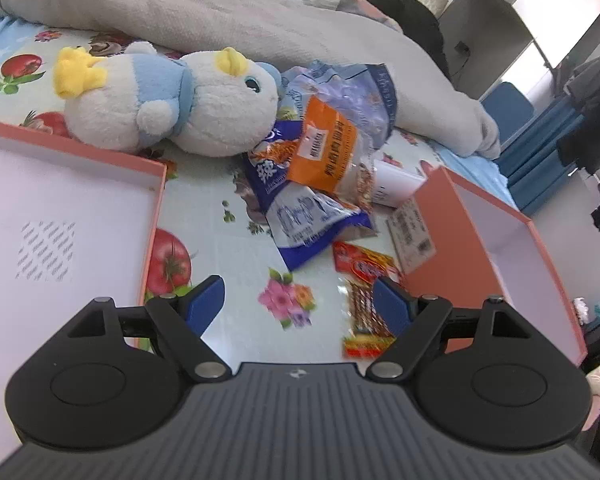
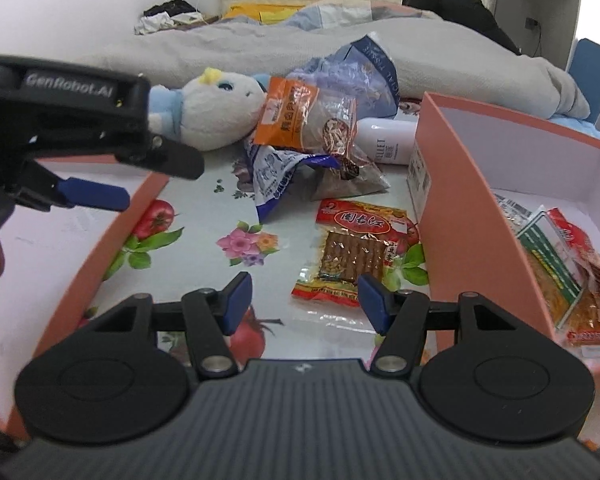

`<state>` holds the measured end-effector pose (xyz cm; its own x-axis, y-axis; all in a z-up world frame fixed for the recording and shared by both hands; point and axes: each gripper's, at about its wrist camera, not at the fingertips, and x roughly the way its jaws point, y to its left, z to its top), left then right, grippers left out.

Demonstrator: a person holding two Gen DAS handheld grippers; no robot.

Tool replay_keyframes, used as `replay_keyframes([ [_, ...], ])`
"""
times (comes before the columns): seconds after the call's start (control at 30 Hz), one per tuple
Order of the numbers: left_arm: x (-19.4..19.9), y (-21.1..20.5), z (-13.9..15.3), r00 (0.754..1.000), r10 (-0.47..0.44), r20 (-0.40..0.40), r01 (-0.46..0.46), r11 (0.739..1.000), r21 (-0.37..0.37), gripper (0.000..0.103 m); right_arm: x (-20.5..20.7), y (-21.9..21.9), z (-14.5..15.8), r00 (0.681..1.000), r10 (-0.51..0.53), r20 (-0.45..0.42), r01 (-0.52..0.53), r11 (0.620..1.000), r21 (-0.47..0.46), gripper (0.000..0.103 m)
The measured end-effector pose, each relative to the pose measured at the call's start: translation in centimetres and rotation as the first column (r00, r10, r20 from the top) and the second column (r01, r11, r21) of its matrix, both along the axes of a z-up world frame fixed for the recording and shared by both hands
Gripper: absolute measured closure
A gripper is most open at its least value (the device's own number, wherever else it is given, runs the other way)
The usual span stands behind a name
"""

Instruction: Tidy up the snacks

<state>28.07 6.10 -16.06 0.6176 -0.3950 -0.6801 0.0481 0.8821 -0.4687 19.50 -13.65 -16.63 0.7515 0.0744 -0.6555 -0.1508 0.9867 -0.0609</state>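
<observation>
Snacks lie heaped on the bed sheet (image 2: 204, 224) between two pink boxes. Your left hand-held gripper (image 1: 298, 304) has its jaws spread, nothing between them, above the sheet, with the red snack packet (image 1: 364, 280) at its 2 o'clock. Your right hand-held gripper (image 2: 304, 296) also stands apart and empty; that red packet sits at its 1 o'clock. The orange packet (image 2: 296, 116) and blue packet (image 2: 272, 176) pile at 12 o'clock beside the plush toy (image 2: 216, 108). The right pink box (image 2: 452, 208) at 3 o'clock holds packets.

Snack packets (image 2: 320, 136) lie heaped on the bed between two boxes (image 2: 452, 200), a plush toy (image 2: 216, 112) behind them.
</observation>
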Motion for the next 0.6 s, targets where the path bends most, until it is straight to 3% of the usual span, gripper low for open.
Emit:
replay_keyframes([
  [0.13,2.6,-0.8,-1.4,0.999,-0.016,-0.028,0.016,1.000,0.002,0.017,1.7,0.0,-1.1,1.000,0.002,-0.023,-0.002,1.000,-0.015,0.042],
  [0.23,4.6,-2.2,-2.7,0.996,-0.062,-0.062,0.066,0.996,0.067,0.016,2.9,0.4,-2.0,0.998,0.025,-0.049,-0.027,0.999,-0.031,0.042],
  [0.5,8.7,-5.1,-4.8,0.991,-0.130,-0.045,0.135,0.980,0.147,0.015,5.1,0.7,-2.8,1.000,-0.002,-0.020,0.001,0.997,-0.076,0.042],
  [0.6,10.1,-5.8,-5.6,0.989,-0.140,-0.046,0.145,0.980,0.135,0.011,6.0,0.7,-3.2,0.999,-0.005,-0.036,0.002,0.997,-0.074,0.042],
])
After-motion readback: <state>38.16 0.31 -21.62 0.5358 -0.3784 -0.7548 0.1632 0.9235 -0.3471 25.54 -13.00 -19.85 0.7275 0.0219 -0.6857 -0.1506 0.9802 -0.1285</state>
